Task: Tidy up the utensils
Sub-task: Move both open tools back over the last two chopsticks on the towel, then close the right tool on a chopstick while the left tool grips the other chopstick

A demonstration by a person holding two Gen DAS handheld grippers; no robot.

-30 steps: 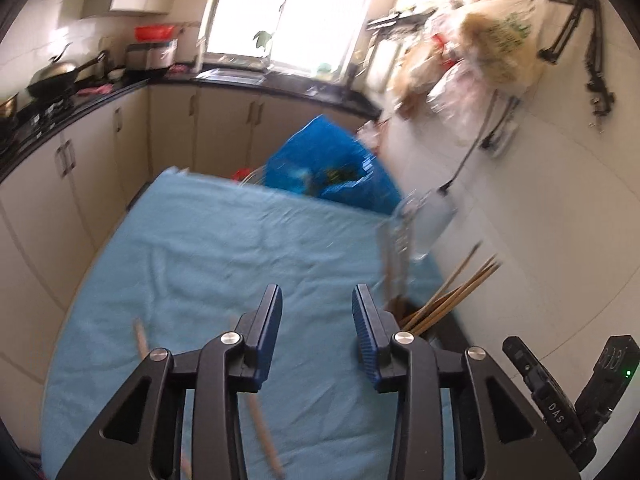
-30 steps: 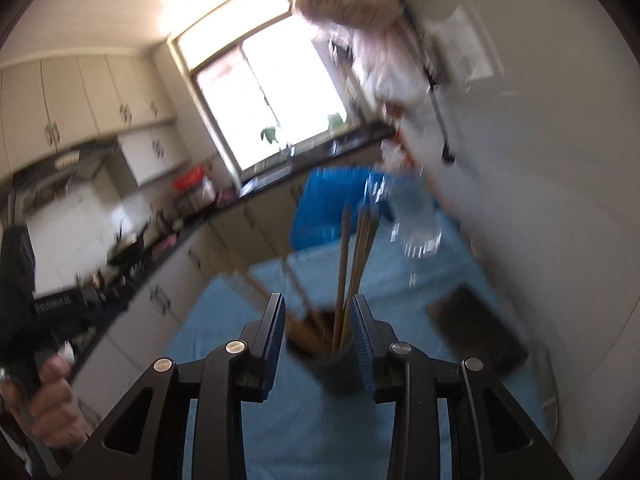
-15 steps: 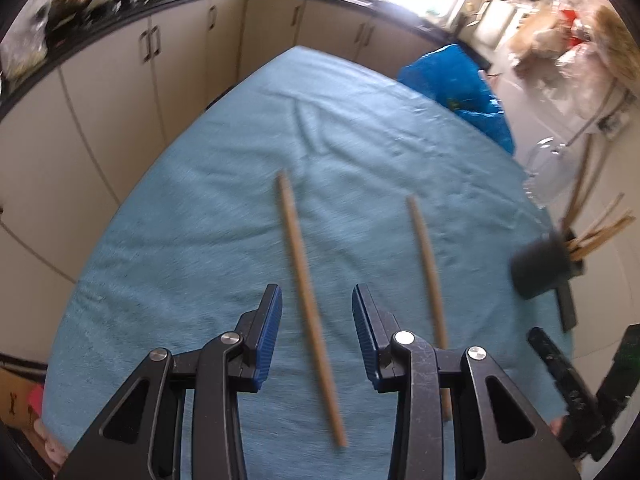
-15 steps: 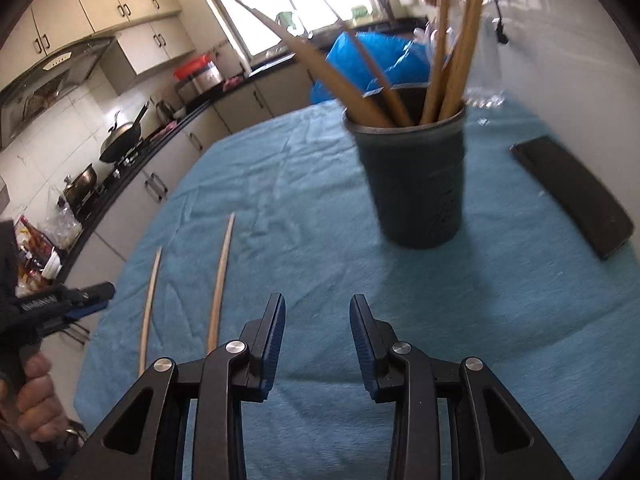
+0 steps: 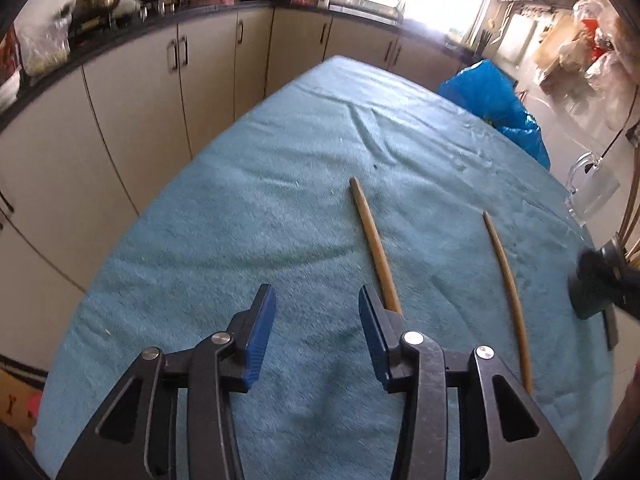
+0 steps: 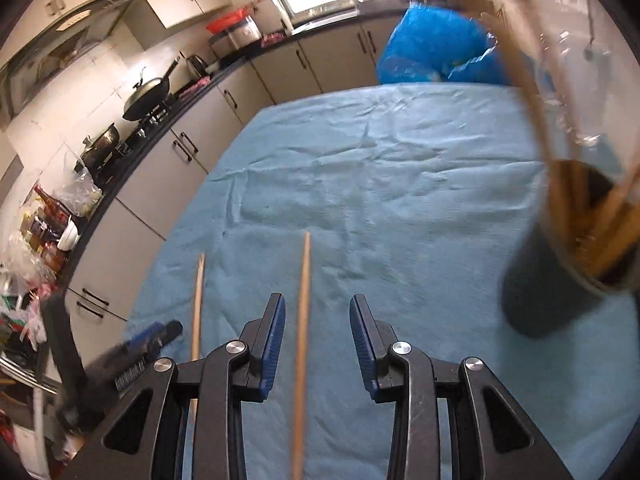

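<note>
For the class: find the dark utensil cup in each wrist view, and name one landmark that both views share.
Left wrist: cup at the far right edge, partly blocked by a dark blur.
Right wrist: cup at the right edge, close and blurred, chopsticks inside.
Shared landmark: blue bag at the table's far end.

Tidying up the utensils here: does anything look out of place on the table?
Yes. Two loose chopsticks lie flat on the blue cloth, apart from each other, while the rest stand in the dark holder.
</note>
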